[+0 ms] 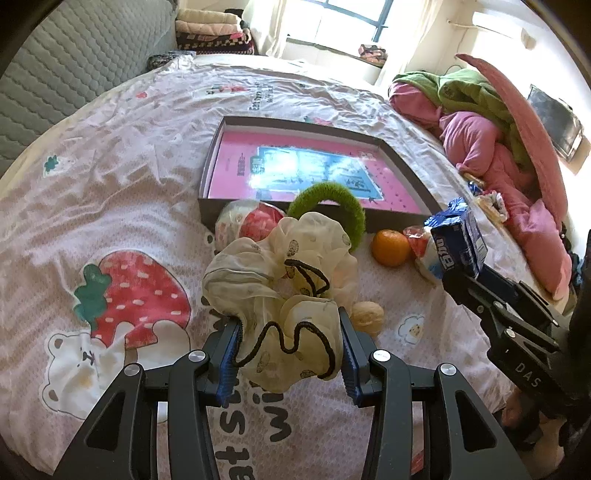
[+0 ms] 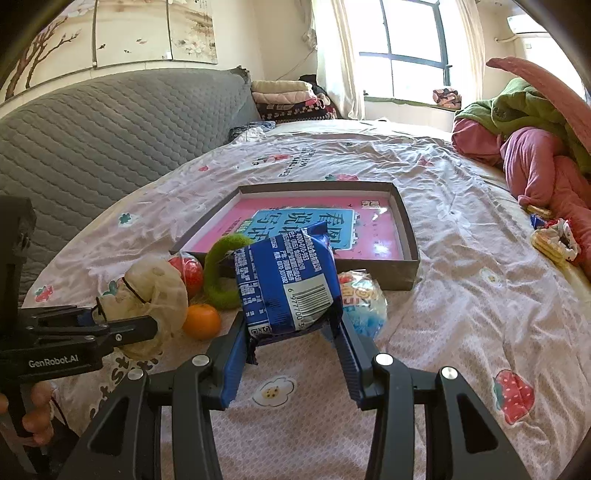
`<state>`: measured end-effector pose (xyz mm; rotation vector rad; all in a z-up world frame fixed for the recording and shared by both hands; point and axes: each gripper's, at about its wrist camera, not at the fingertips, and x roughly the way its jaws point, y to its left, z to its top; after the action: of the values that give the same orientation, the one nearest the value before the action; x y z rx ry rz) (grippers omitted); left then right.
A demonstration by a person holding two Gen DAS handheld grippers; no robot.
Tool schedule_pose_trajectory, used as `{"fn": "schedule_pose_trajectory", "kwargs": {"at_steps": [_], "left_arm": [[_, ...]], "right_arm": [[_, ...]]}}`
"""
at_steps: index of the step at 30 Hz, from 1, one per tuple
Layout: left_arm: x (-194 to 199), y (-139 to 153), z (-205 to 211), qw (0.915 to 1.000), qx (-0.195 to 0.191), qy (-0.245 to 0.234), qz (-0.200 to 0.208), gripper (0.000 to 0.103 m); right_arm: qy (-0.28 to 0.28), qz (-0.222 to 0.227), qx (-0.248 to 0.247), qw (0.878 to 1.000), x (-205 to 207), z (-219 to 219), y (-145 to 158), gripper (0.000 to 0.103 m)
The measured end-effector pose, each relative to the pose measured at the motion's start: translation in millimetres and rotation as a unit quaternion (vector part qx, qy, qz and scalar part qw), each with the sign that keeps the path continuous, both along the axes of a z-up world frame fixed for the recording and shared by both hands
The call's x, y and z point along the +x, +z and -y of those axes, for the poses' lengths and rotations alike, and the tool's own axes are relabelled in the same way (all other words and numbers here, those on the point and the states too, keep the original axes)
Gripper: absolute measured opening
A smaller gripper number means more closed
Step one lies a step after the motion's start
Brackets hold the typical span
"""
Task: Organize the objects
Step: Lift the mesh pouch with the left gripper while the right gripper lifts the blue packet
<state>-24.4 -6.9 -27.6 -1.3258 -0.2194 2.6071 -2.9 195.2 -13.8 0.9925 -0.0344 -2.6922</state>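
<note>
Daylight floods in from the window (image 2: 410,55) beyond the bed's far edge, blowing out its panes and the curtains (image 1: 266,26) in both views. Glare whitens the glossy pink book cover (image 1: 295,170) in the left view. Fisheye bending darkens every corner; focus holds sharp.

**A lived-in bedroom at home**

A bed spread with a strawberry-and-bear print quilt (image 1: 129,184) fills the frame. A grey quilted headboard (image 2: 110,129) stands at upper left, folded blankets (image 2: 288,98) beside it, a curtained window (image 2: 406,48) at top, and heaped pink and green bedding (image 1: 480,122) at right.
</note>
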Motion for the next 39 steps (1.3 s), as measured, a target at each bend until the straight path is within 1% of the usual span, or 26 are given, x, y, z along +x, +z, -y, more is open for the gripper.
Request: {"fn": "schedule_pose_trajectory", "kwargs": {"at_steps": [25, 27, 28, 39], "left_arm": [[-18.2, 25.4, 4.1, 0.9993, 0.014, 0.012, -0.031, 0.047], [-21.5, 26.2, 4.5, 0.9993, 0.014, 0.016, -0.031, 0.039], [-23.2, 26.2, 4.2, 0.9994, 0.014, 0.016, -0.029, 0.038], [-35.9, 29.8, -2.6, 0.9993, 0.013, 0.005, -0.035, 0.032]], "right_arm": [[-0.007, -0.018, 0.003, 1.0, -20.6, -3.5, 12.1, 0.046], [-0.009, -0.018, 0.004, 1.0, -23.5, -4.1, 13.0, 0.046], [-0.009, -0.019, 0.002, 1.0, -24.7, -4.6, 13.8, 0.046], [-0.007, -0.027, 0.002, 1.0, -37.6, -5.8, 19.6, 0.046]]}}
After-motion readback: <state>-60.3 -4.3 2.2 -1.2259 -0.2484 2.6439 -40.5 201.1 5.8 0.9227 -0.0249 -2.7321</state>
